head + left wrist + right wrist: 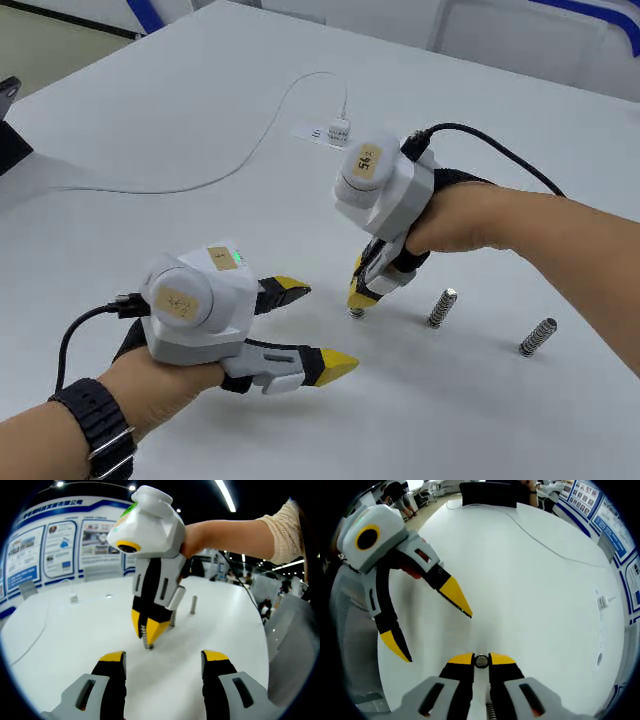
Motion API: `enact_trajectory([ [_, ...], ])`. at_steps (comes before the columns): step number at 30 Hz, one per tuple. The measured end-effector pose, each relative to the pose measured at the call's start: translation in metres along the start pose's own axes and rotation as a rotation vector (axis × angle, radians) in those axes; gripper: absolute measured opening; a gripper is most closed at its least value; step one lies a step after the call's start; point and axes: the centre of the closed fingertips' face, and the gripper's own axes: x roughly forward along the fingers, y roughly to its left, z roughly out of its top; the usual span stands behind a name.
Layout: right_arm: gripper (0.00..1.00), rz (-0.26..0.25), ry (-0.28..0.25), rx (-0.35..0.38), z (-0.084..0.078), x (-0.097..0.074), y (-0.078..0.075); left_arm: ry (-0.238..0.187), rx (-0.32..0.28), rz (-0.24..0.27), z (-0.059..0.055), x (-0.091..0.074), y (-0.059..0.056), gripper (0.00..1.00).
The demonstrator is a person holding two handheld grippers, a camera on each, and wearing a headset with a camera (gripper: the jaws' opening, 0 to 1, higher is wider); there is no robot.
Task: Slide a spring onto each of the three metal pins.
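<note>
My right gripper (359, 293) points straight down at the white table (200, 120), shut on a small metal spring (356, 312) that stands upright over a pin on the table. The left gripper view shows that spring (145, 637) poking out below the right gripper's yellow tips, and the right gripper view shows its round top (481, 661) between the shut jaws. My left gripper (318, 328) hovers just to the left, open and empty, jaws aimed at the spring. Two more upright pins wearing springs, one (442, 307) and another (538, 336), stand to the right.
A thin white cable (250, 150) runs across the far table to a small white plug (339, 129) on a label. A dark object (8, 130) sits at the left edge. In the left gripper view, wall posters (55, 550) hang behind the table.
</note>
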Motion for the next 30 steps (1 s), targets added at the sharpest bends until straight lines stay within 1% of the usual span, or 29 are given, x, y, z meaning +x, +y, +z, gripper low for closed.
enact_trajectory([
  [5, 0.13, -0.001, 0.009, -0.013, 0.0004, 0.0027, 0.0008, 0.002, -0.001, 0.001, -0.0004, 0.0, -0.0004, 0.62],
  [16, 0.13, 0.001, 0.028, -0.024, -0.0047, 0.0079, 0.0007, 0.0, -0.004, 0.005, -0.0005, -0.0003, 0.0013, 0.62],
  [30, 0.15, 0.003, 0.022, -0.021, -0.0066, 0.0093, -0.0003, 0.003, -0.005, 0.001, -0.0011, 0.0012, 0.0006, 0.62],
])
